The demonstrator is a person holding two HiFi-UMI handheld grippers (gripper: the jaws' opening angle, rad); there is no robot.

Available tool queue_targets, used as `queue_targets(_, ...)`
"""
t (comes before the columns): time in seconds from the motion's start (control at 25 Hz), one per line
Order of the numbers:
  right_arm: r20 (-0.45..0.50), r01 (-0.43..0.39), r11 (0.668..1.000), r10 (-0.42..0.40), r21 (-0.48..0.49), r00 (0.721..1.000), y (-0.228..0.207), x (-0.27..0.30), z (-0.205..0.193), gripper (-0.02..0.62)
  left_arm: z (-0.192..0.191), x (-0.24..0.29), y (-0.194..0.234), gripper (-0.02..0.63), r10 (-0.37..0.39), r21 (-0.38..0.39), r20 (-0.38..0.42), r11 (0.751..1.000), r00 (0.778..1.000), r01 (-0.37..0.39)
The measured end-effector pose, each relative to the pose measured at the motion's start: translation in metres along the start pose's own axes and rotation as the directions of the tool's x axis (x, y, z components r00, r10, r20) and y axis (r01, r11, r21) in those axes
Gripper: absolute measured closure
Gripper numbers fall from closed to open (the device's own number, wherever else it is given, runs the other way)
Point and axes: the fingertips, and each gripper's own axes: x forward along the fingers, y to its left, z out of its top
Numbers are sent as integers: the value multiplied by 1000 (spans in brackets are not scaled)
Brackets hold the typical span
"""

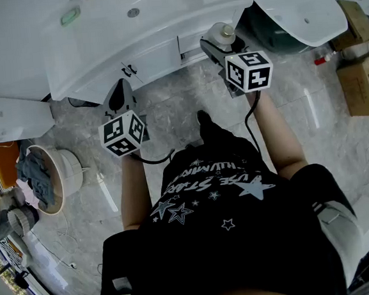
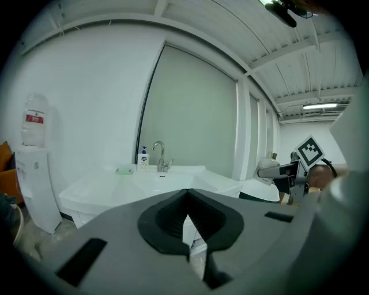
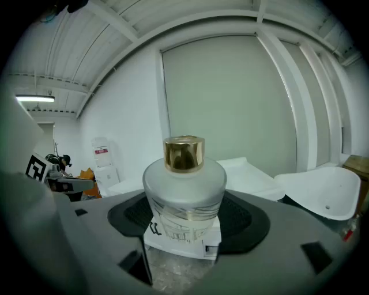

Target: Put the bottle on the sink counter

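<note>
A frosted white bottle point(image 3: 184, 196) with a gold cap sits upright between the pads of my right gripper point(image 3: 187, 224), which is shut on it. In the head view the bottle point(image 1: 221, 35) and the right gripper point(image 1: 217, 44) hang in the air just off the right front corner of the white sink counter point(image 1: 117, 34). My left gripper point(image 1: 123, 96) hovers lower, in front of the cabinet doors, and its jaws point(image 2: 185, 230) are shut with nothing in them. From the left gripper view the counter point(image 2: 115, 187) lies ahead, and the right gripper point(image 2: 282, 173) shows at the right.
On the counter stand a faucet point(image 2: 159, 157), a soap dispenser point(image 2: 143, 158) and a green soap dish point(image 1: 70, 17). A white tub point(image 1: 300, 5) sits to the right, cardboard boxes point(image 1: 362, 83) beyond it. A basin with cloth point(image 1: 49, 178) and a water dispenser point(image 2: 34, 167) are at the left.
</note>
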Motion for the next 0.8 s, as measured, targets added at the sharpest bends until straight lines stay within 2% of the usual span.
queue_targets(0.32,-1,-10,1000,10,1,1000,32,-30,-18,278,-13,-38,-6,599,-24,4,1,1000,1000,24)
queue_targets(0.8,6,11,1000,-11,19,1000,44,-47,-34,278,-31,-61,-8,600,-57,12,-5,998,998,57)
